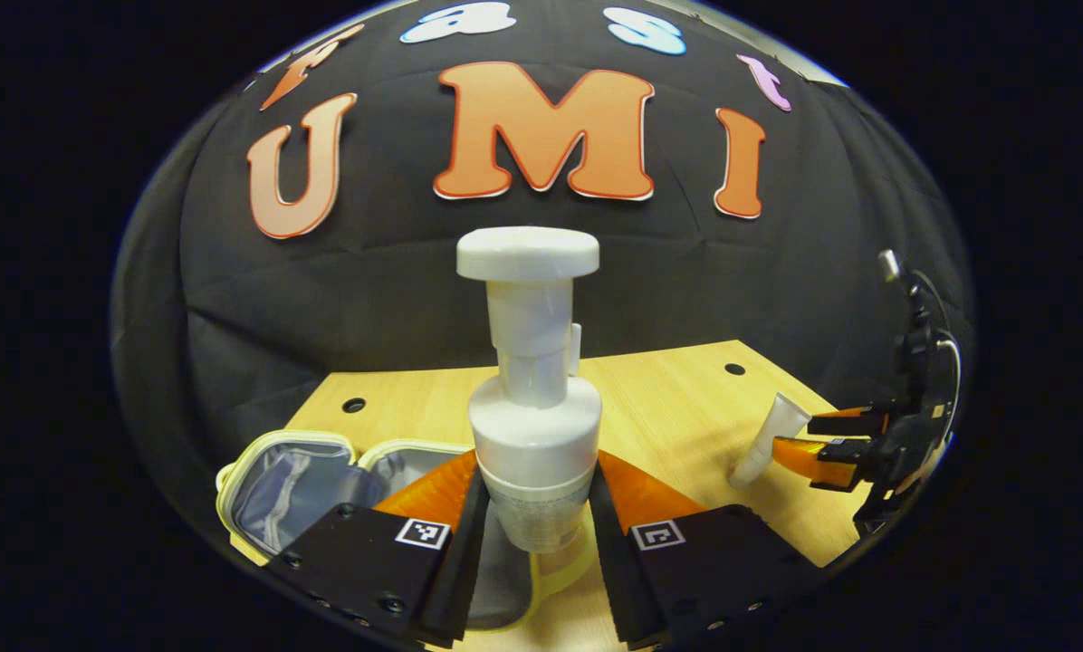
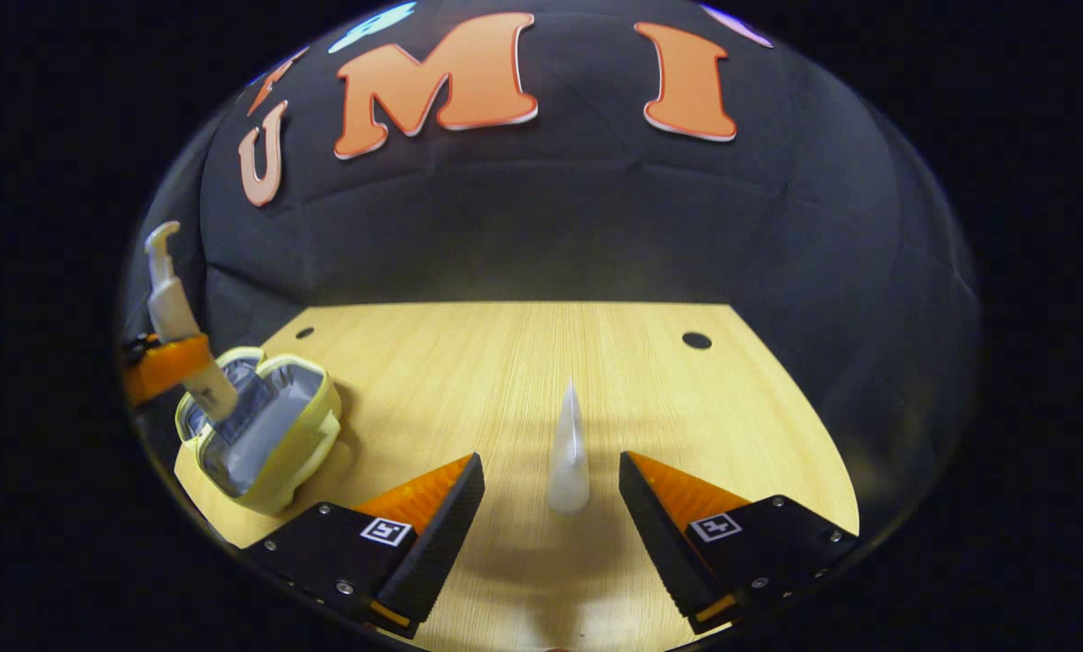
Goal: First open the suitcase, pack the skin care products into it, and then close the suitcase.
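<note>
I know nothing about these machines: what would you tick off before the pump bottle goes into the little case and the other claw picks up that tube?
1. Suitcase open: ok, lid back, grey lining showing.
2. Left gripper shut on the pump bottle: ok, both fingers press its sides.
3. Bottle upright: ok in the left gripper view.
4. Bottle over the open suitcase: ok, it hangs above the lining in the right gripper view.
5. Right gripper open: ok, jaws apart.
6. Tube between the right fingers: ok, lying on the wooden table, untouched; whether it is deep enough to grip: cannot tell.
</note>
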